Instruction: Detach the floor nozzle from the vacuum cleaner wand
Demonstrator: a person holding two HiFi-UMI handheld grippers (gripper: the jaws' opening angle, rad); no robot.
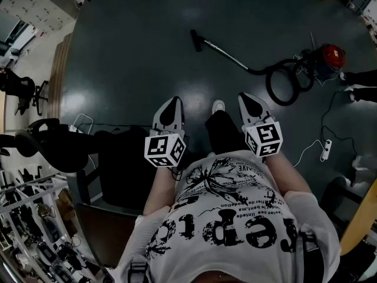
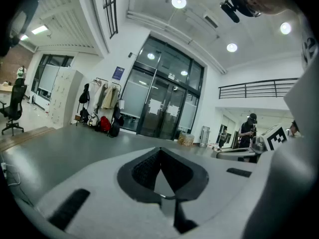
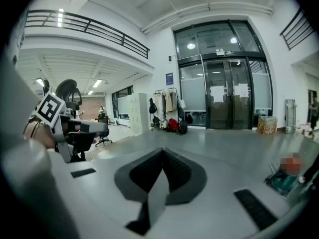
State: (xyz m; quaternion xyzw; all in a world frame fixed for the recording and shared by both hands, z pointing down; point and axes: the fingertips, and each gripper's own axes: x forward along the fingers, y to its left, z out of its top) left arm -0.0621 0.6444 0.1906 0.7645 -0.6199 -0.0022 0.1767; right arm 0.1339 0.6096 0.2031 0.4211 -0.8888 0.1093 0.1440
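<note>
In the head view the vacuum cleaner lies on the dark floor some way ahead of me. Its black floor nozzle [image 1: 195, 40] sits on the end of the thin metal wand [image 1: 227, 56]. The wand runs back to a looped black hose [image 1: 284, 85] and the red canister [image 1: 330, 57]. My left gripper [image 1: 172, 107] and right gripper [image 1: 250, 101] are held side by side at waist height, well short of the vacuum. Both are shut with nothing between the jaws. The left gripper view shows its closed jaw tips [image 2: 160, 151]; the right gripper view shows the same [image 3: 162, 153].
A black office chair [image 1: 57, 147] stands close at my left. A white power strip [image 1: 325, 150] and its cable lie on the floor at right, beyond it someone's shoes [image 1: 358, 91]. Glass doors [image 3: 227, 96] and a person [image 2: 246, 131] stand far off.
</note>
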